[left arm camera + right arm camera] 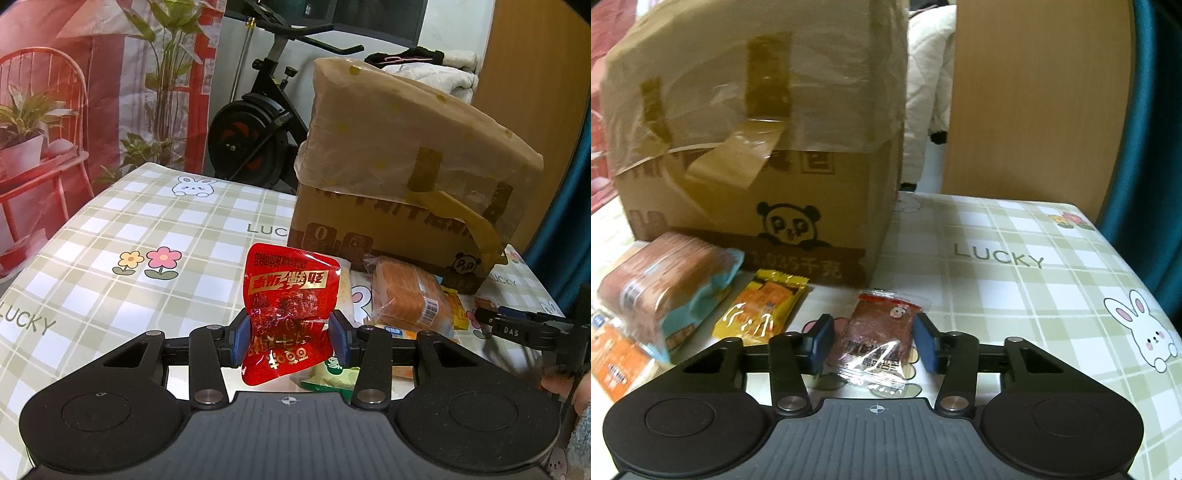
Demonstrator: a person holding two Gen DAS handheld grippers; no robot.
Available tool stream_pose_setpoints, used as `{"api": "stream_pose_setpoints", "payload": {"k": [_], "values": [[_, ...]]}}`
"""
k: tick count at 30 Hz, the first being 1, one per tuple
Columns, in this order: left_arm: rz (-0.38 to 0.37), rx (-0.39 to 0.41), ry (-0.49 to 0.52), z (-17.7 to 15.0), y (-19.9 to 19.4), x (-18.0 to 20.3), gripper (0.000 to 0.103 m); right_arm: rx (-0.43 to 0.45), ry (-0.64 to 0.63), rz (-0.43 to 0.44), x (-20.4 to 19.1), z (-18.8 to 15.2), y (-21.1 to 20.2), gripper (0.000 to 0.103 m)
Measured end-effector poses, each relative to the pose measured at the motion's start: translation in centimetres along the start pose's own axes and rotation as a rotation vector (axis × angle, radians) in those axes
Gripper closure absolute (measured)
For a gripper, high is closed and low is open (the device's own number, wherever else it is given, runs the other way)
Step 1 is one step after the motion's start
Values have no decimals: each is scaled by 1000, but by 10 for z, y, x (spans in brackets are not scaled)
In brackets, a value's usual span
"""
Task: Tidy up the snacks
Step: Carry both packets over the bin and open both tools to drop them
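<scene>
My left gripper (290, 338) is shut on a red foil snack packet (290, 295) and holds it upright above the checked tablecloth. My right gripper (873, 341) is open, its blue pads on either side of a small clear packet with a brown snack (877, 339) that lies on the table; the pads do not touch it. The right gripper also shows at the right edge of the left wrist view (517, 328). A cardboard box (757, 147) wrapped in tape and plastic stands just behind the snacks.
A wrapped loaf of sliced bread (665, 291), a yellow-orange packet (761, 314) and an orange packet (613, 365) lie left of the right gripper. A green packet (328, 376) lies under the left gripper. An exercise bike (258, 122) stands behind the table.
</scene>
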State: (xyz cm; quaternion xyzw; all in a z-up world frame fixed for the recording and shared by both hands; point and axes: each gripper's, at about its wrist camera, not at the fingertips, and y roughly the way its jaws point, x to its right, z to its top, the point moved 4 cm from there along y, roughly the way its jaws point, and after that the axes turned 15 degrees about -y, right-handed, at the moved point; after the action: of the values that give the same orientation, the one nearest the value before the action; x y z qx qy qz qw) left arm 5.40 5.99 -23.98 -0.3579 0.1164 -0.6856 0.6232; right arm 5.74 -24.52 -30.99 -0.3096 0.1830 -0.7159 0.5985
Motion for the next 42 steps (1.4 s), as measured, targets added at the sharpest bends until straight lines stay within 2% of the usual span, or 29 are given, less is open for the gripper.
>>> {"api": "stream_pose_setpoints", "payload": {"k": [8, 13, 17, 22, 29, 36, 39, 42], "values": [[-2, -6, -2, -2, -2, -3, 56, 10, 5, 45, -4, -2, -8, 67], [-4, 1, -4, -1, -2, -1, 56, 25, 78, 67, 8, -14, -26, 68], [-15, 3, 4, -1, -1, 5, 56, 69, 103, 74, 16, -19, -46, 68], [-47, 19, 28, 4, -4, 14, 56, 145, 77, 76, 21, -6, -71, 68], [-95, 96, 62, 33, -11, 36, 56, 314, 38, 67, 30, 44, -104, 68], [-175, 243, 114, 96, -20, 77, 56, 498, -42, 53, 49, 126, -132, 68], [-215, 292, 124, 127, -17, 101, 56, 528, -67, 63, 54, 159, -130, 68], [-239, 307, 148, 154, -3, 125, 56, 511, -85, 78, 60, 188, -115, 68]]}}
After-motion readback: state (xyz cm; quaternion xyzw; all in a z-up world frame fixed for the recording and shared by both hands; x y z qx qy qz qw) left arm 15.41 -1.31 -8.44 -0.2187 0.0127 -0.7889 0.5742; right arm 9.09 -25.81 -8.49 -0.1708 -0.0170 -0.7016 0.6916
